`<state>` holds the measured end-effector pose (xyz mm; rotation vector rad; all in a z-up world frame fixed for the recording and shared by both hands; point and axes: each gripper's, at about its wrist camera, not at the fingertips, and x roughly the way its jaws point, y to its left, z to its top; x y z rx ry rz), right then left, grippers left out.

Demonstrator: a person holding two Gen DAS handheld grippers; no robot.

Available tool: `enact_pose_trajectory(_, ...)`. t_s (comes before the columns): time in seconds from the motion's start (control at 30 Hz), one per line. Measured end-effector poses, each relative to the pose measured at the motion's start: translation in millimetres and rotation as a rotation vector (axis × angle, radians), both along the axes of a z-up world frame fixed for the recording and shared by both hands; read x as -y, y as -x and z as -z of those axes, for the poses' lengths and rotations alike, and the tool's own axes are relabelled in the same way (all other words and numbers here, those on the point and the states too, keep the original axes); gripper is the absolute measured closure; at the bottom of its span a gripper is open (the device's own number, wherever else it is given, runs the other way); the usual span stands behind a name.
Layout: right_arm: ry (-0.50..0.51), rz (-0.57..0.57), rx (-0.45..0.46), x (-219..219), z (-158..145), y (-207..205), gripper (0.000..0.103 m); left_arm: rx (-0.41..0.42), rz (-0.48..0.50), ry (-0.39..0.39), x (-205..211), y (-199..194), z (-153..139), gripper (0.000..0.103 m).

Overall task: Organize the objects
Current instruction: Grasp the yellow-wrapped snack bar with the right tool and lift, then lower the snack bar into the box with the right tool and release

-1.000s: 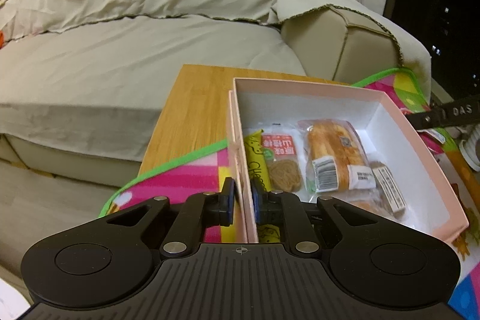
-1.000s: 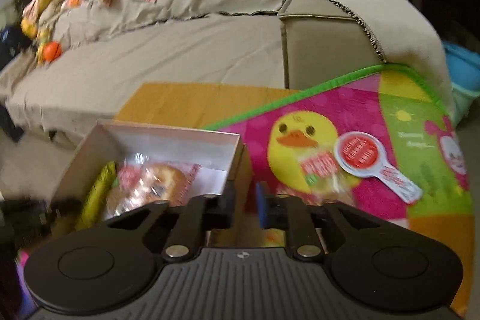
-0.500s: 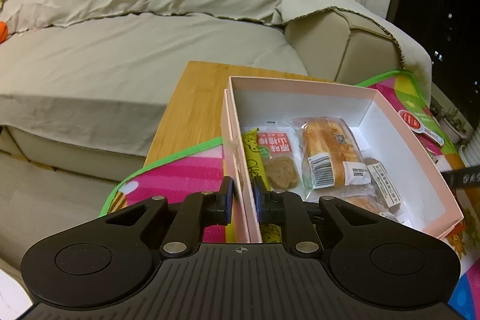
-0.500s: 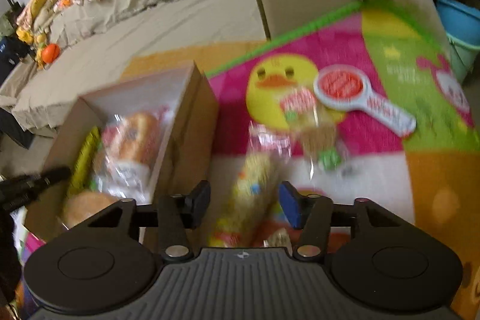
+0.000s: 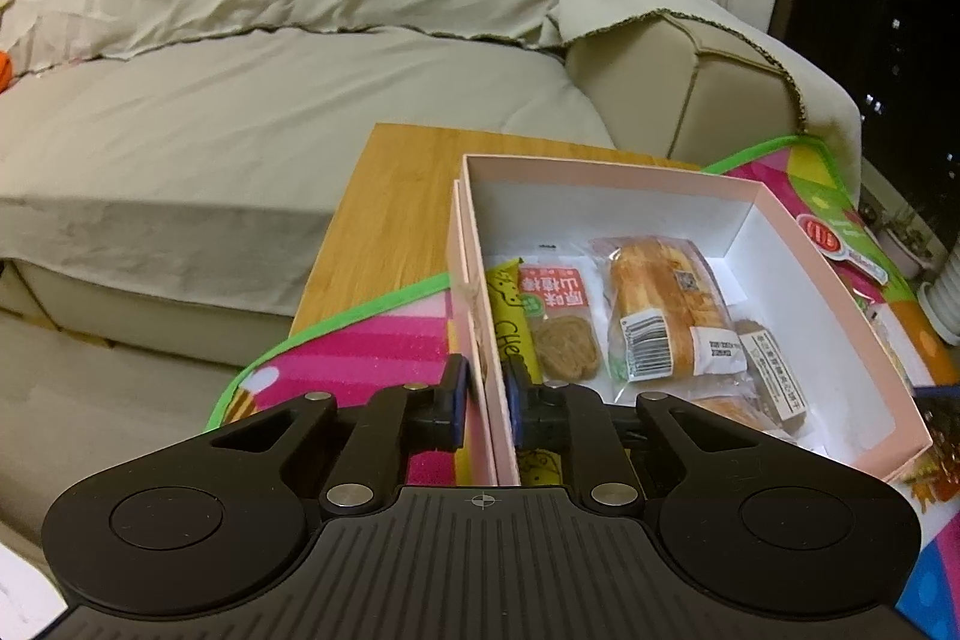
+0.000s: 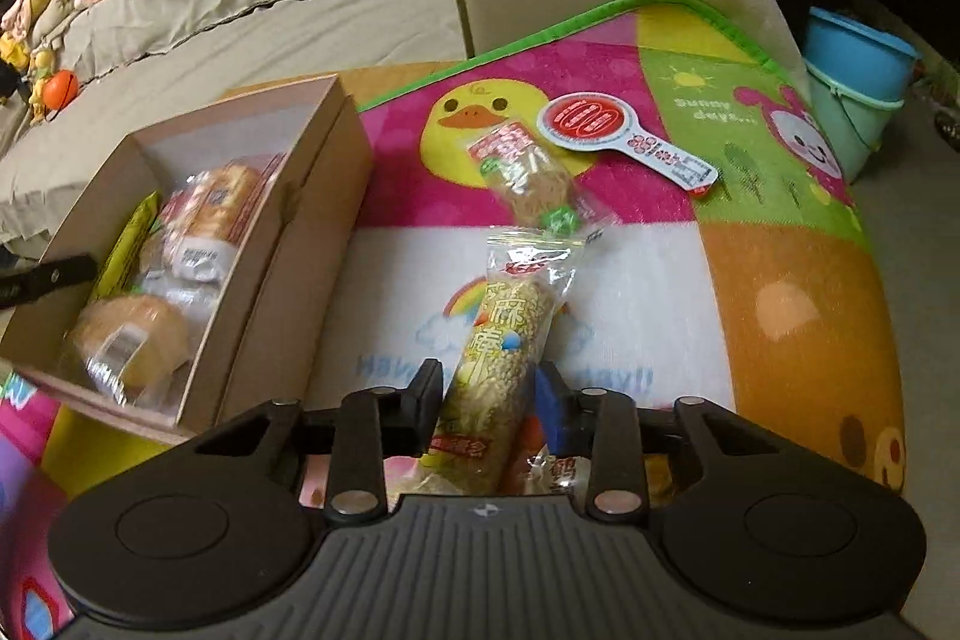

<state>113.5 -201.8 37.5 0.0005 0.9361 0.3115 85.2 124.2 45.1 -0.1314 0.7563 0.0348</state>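
Note:
A pink open box (image 5: 834,304) holds several wrapped snacks, among them a bread roll (image 5: 666,304) and a biscuit pack (image 5: 558,322). My left gripper (image 5: 485,403) is shut on the box's left wall. The box also shows in the right wrist view (image 6: 288,244) at the left. My right gripper (image 6: 489,400) is open around a long sesame snack bar (image 6: 504,358) that lies on the colourful play mat (image 6: 798,292); the fingers (image 6: 549,403) stand just apart from the wrapper. Another wrapped snack (image 6: 528,172) lies beyond it.
A red and white paddle sign (image 6: 624,136) lies on the mat at the back. The mat covers a wooden table (image 5: 396,202). A beige sofa (image 5: 270,100) stands behind. A blue bucket (image 6: 858,58) stands at the far right. More snack packs (image 6: 558,472) lie under my right gripper.
My right gripper left the box's right wall, opened, swung right and came down around the sesame snack bar. My left gripper stayed shut on the box's left wall.

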Motion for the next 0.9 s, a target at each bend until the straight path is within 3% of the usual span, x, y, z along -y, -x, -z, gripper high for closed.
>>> enact_pose_trajectory(0.37,-0.014,-0.039,0.035,4,-38,68,0.078,0.005,-0.009,0.01,0,1,2,0.088)
enact_pose_trajectory(0.7,-0.024,-0.024,0.009,6,-48,133,0.078,0.012,-0.015,0.021,-1,5,2,0.087)
enact_pose_trajectory(0.9,-0.073,-0.079,0.108,-11,-88,143,0.078,0.015,-0.02,0.036,-3,6,2,0.087)
